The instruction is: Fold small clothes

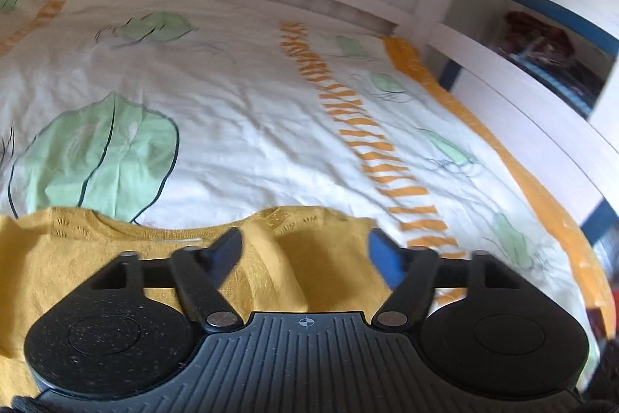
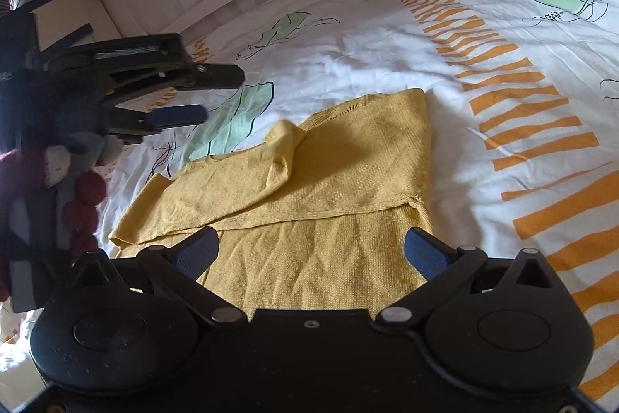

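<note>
Yellow knit sweater [image 2: 321,188] half-folded on bed duvet [image 2: 387,37]; right gripper [image 2: 311,250] fingers apart over hem; left gripper [image 2: 216,93] fingers apart, empty, beside sleeve [image 2: 201,196]; pinch hem corners evenly, fold toward neckline.

The left gripper [image 1: 305,254] hangs with its fingers spread wide and nothing between the blue pads [image 1: 383,258]; seen from the right wrist view it reaches in from the left, level, its two fingers one above the other and apart. The right gripper [image 2: 311,250] likewise stands with its jaws wide, its fingertips [image 2: 423,252] pointing forward and downward; neither grips anything.
</note>
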Action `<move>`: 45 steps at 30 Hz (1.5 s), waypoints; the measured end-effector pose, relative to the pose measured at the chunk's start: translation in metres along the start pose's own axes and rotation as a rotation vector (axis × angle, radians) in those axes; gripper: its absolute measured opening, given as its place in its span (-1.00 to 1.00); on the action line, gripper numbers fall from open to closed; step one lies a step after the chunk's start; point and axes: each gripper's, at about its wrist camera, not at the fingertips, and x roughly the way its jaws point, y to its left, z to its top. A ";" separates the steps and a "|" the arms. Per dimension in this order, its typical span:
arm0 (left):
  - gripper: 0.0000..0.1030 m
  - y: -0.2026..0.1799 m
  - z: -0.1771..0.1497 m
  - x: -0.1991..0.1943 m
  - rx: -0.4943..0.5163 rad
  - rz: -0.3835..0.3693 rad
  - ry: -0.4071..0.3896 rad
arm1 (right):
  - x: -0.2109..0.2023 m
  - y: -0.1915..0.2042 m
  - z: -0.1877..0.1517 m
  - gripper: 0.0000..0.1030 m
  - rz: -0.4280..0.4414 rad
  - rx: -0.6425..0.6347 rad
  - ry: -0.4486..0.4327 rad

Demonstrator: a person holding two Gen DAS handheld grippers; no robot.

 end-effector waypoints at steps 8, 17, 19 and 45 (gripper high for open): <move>0.50 0.032 -0.028 -0.055 0.072 0.131 -0.029 | 0.000 0.001 -0.002 0.99 0.006 -0.017 -0.027; 0.50 0.132 -0.079 -0.084 -0.078 0.377 0.055 | 0.009 0.007 -0.011 0.99 0.025 -0.045 -0.019; 0.50 0.150 -0.084 -0.087 -0.123 0.394 0.059 | 0.012 0.009 -0.012 0.99 0.027 -0.049 -0.016; 0.79 0.205 -0.100 -0.065 -0.150 0.357 0.122 | 0.105 -0.003 0.047 0.68 -0.057 0.034 0.056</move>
